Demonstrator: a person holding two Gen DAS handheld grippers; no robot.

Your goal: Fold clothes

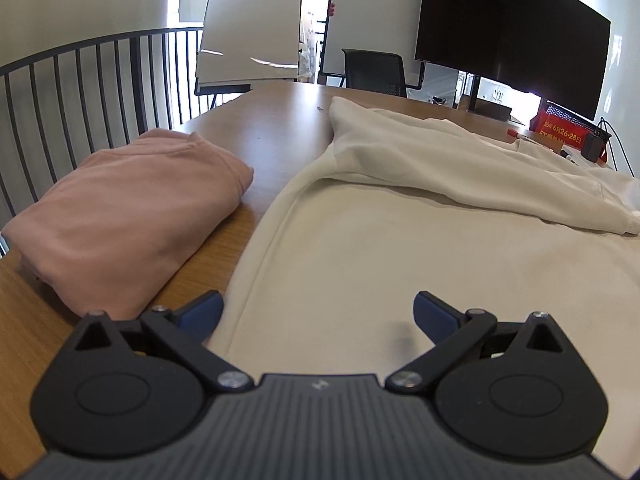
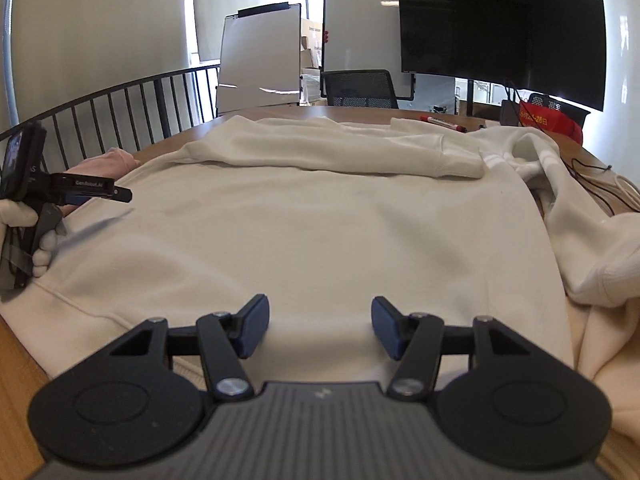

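Observation:
A cream sweatshirt [image 2: 320, 220] lies spread on the wooden table, one sleeve [image 2: 328, 156] folded across its chest and the other sleeve [image 2: 592, 240] bunched at the right. In the left wrist view the same sweatshirt [image 1: 400, 248] fills the right half. My left gripper [image 1: 318, 314] hovers open over its left hem edge, nothing between the pads. My right gripper [image 2: 319, 326] is open just above the lower body of the sweatshirt, holding nothing. The left gripper [image 2: 120, 194], held by a gloved hand, also shows at the left of the right wrist view.
A folded pink garment [image 1: 128, 216] sits on the table [image 1: 272, 128] left of the sweatshirt. Red markers [image 2: 442, 122], cables [image 2: 592, 184] and a red box [image 1: 560, 128] lie at the far right. A railing [image 1: 80, 80], whiteboards, a chair and a large dark monitor [image 1: 508, 36] stand behind.

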